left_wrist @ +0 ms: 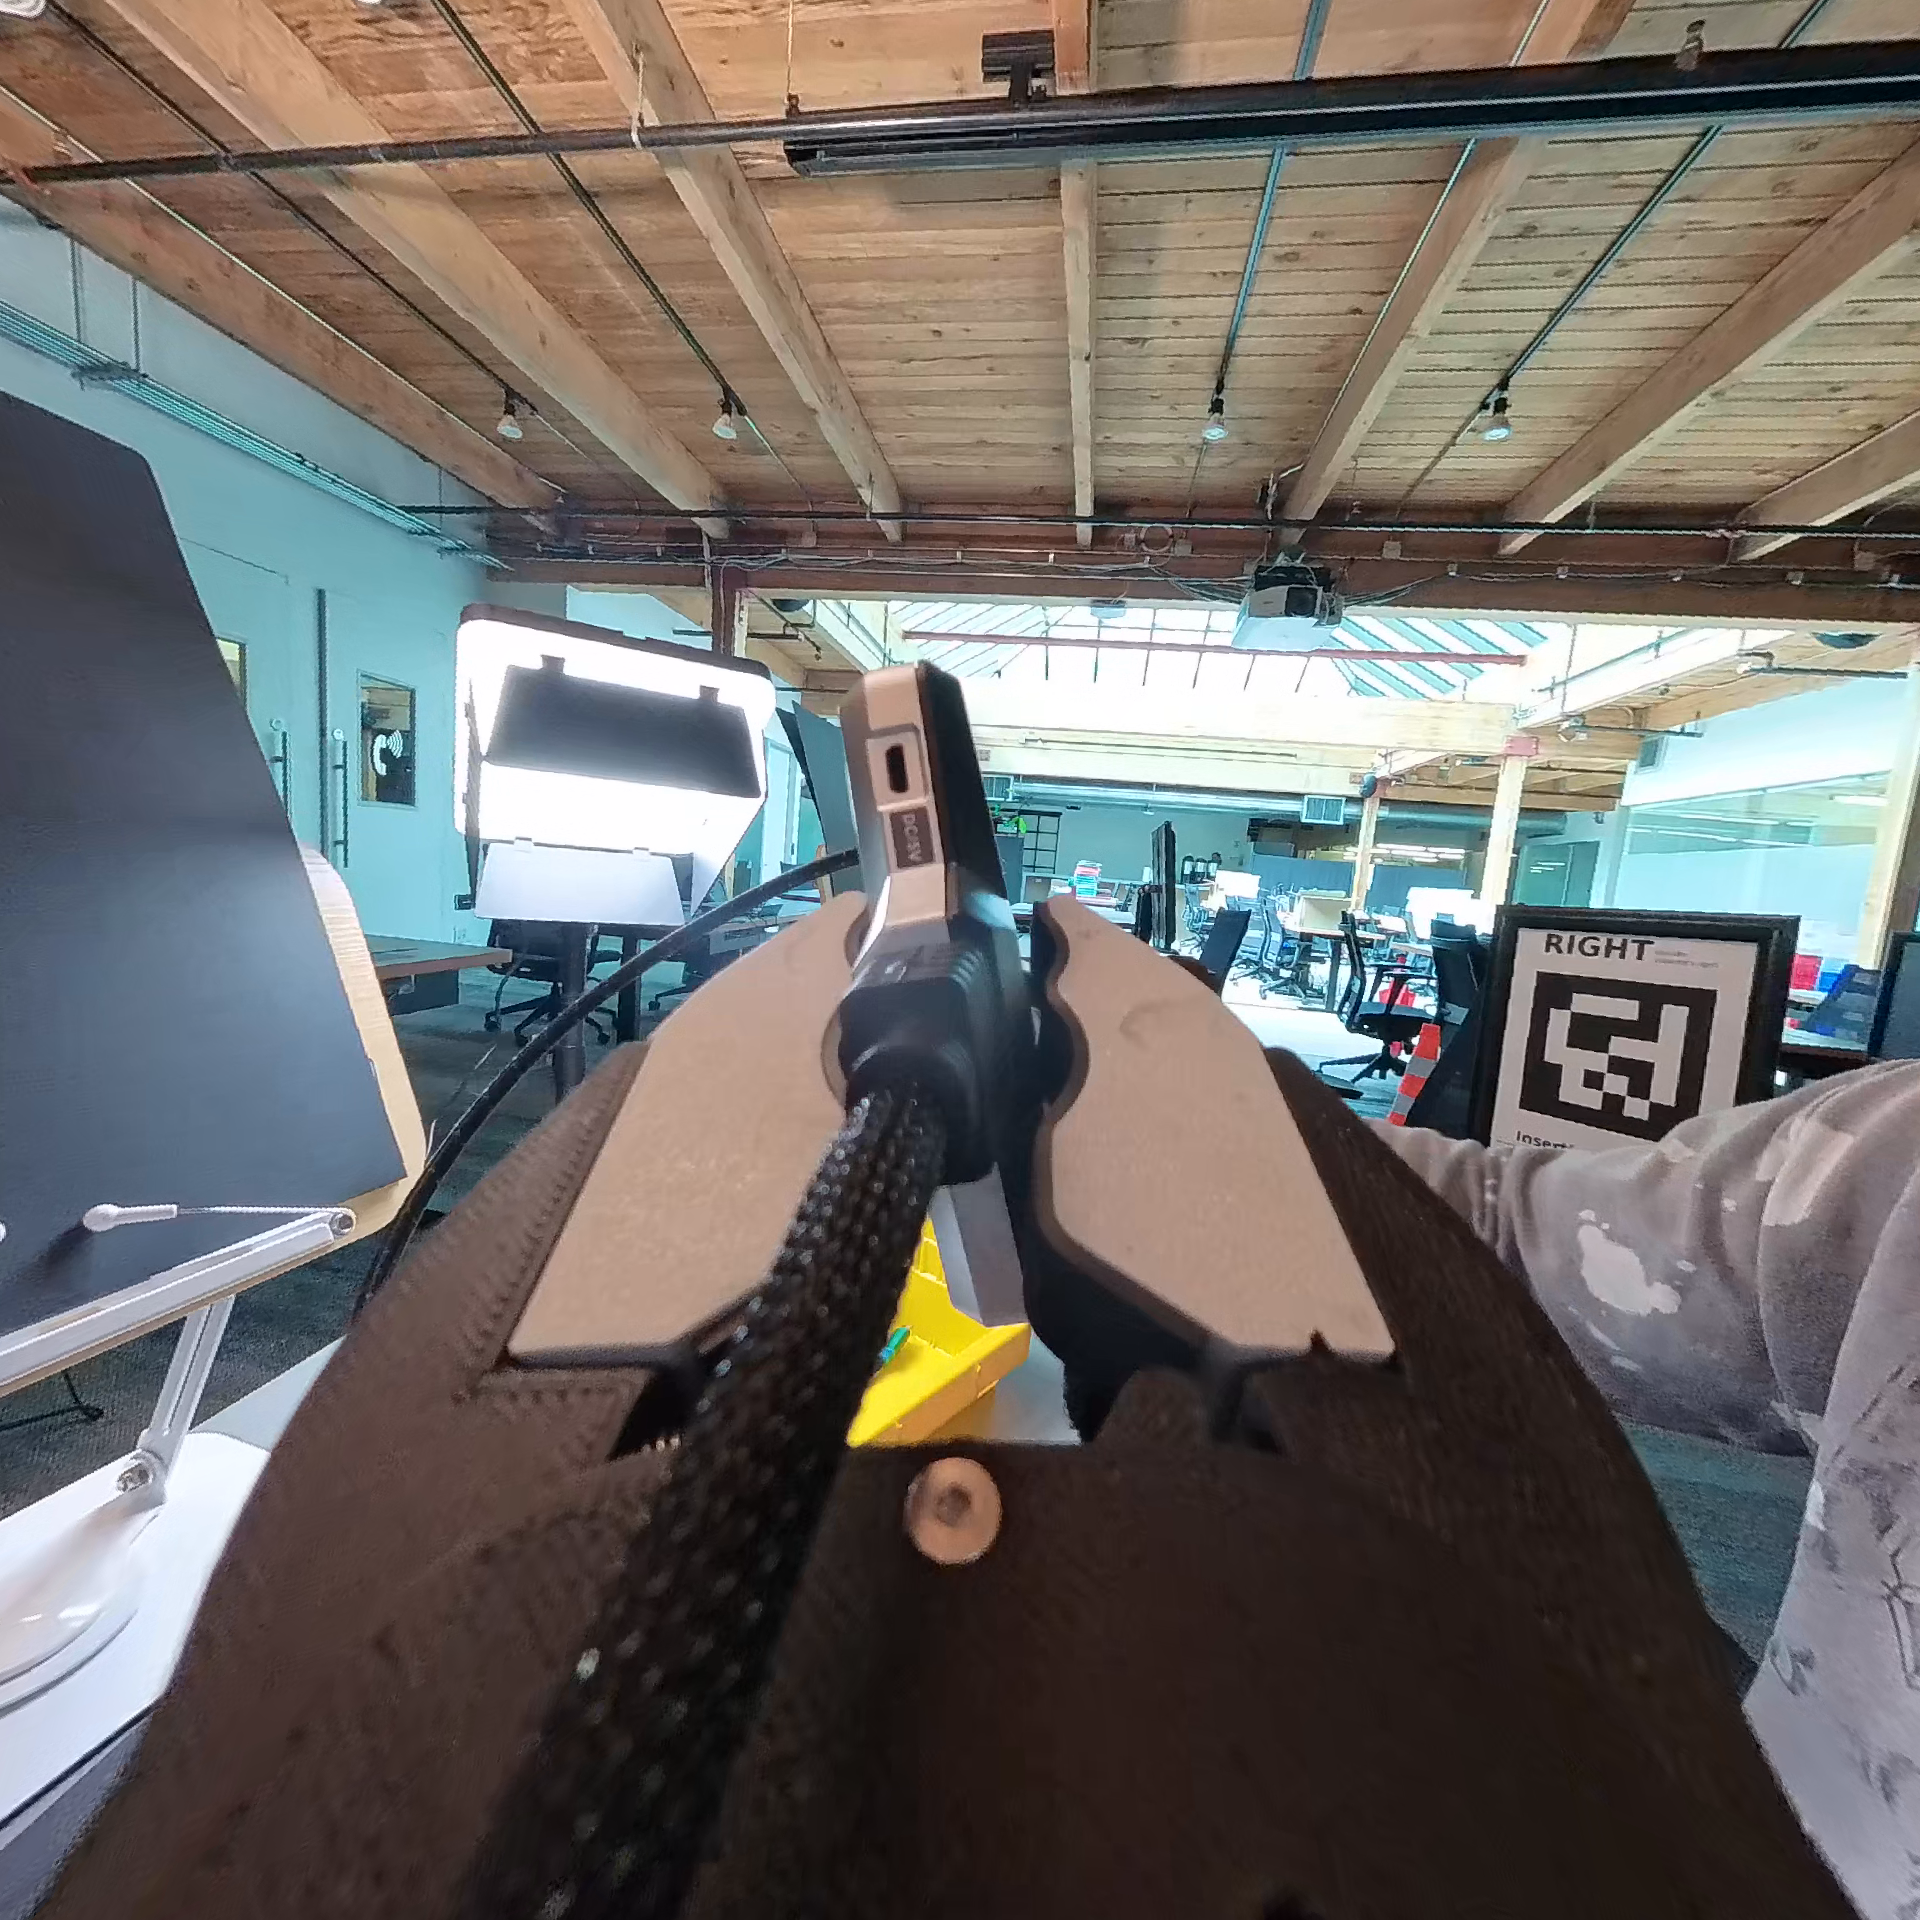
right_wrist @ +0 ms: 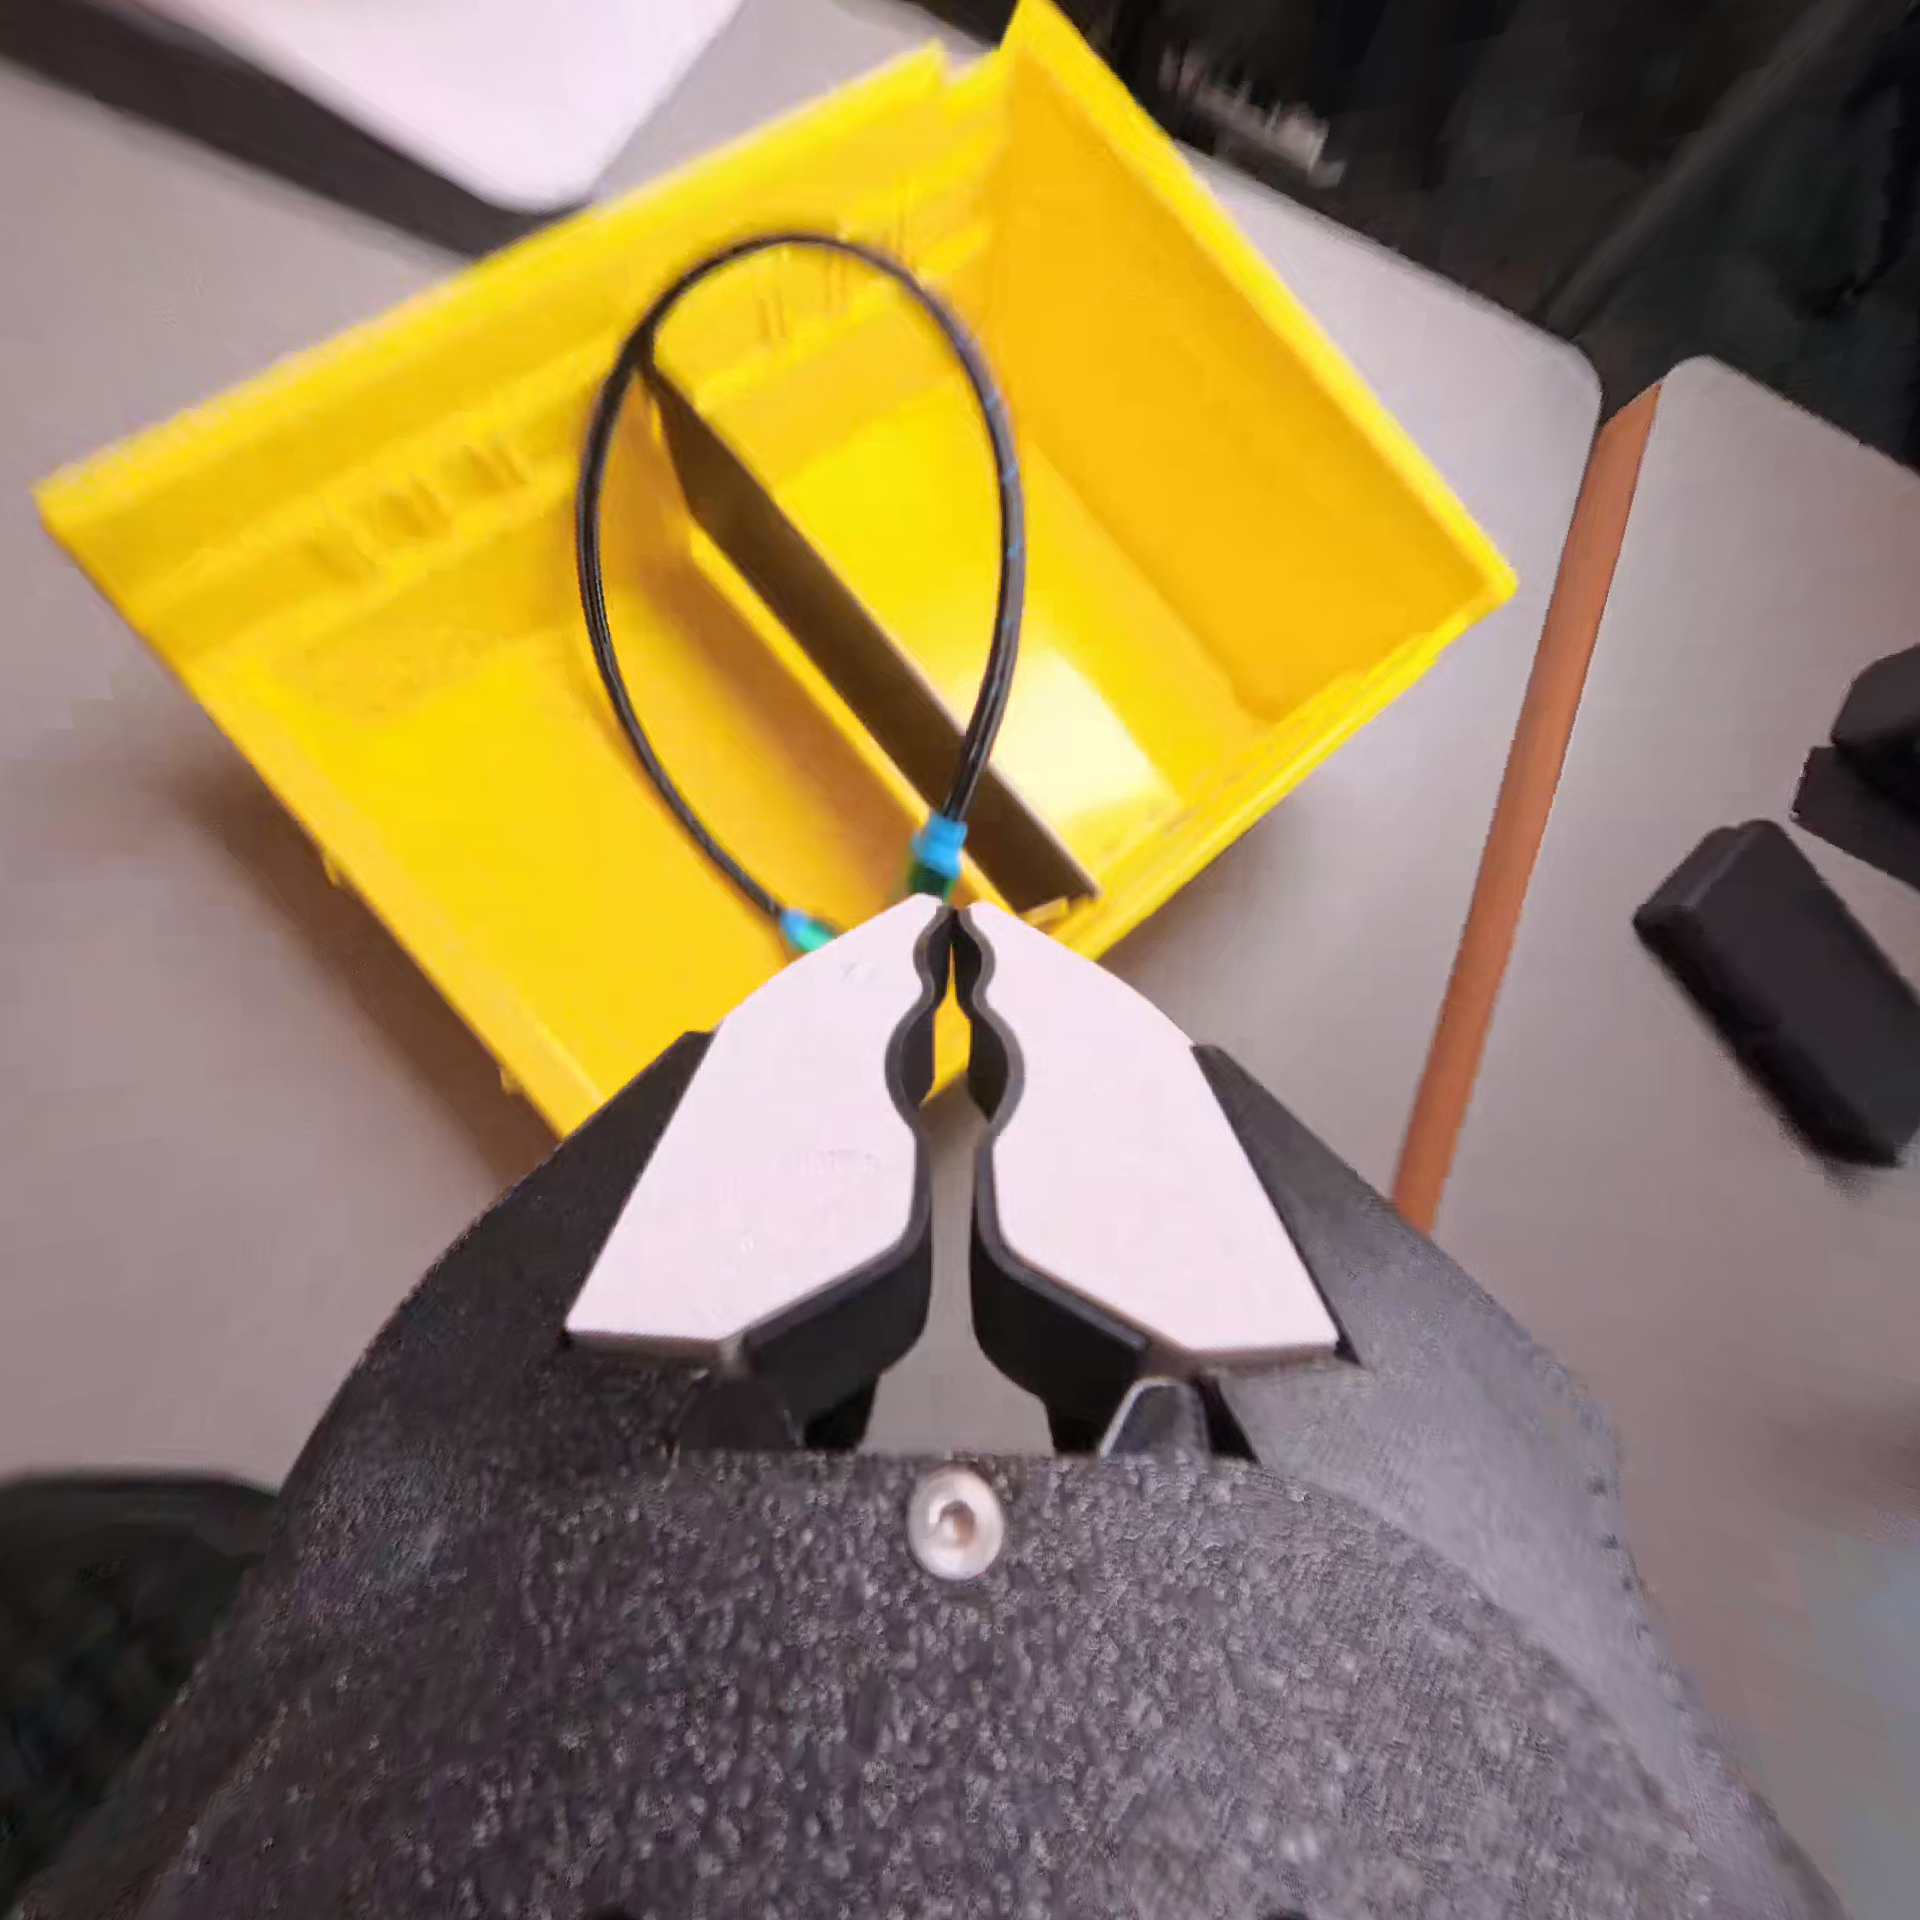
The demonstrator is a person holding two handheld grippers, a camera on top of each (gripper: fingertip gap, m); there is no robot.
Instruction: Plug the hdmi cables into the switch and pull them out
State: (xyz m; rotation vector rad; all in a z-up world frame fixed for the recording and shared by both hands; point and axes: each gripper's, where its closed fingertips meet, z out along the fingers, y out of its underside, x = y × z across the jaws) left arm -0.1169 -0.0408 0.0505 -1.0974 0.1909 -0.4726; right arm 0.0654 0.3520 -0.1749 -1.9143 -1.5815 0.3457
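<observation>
In the left wrist view my left gripper [left_wrist: 951,935] is shut on a silver and black HDMI switch [left_wrist: 904,790], held up in the air and standing out above the fingertips. A black plug [left_wrist: 925,1023] on a thick braided black cable [left_wrist: 821,1320] sits in the switch's near edge between the fingers. A thin black cable [left_wrist: 623,966] leaves the switch to the left. In the right wrist view my right gripper [right_wrist: 951,920] is shut at its tips on a blue-green end [right_wrist: 932,868] of a thin black cable loop [right_wrist: 800,436] above the yellow bin [right_wrist: 1195,436].
The yellow bin has a black divider [right_wrist: 862,644] and stands on a grey table [right_wrist: 208,987]. Black blocks [right_wrist: 1787,987] lie on a second table to the right, past an orange edge [right_wrist: 1507,790]. A person's grey sleeve [left_wrist: 1662,1299], a framed marker card [left_wrist: 1621,1029] and a white stand [left_wrist: 156,1382] flank the left gripper.
</observation>
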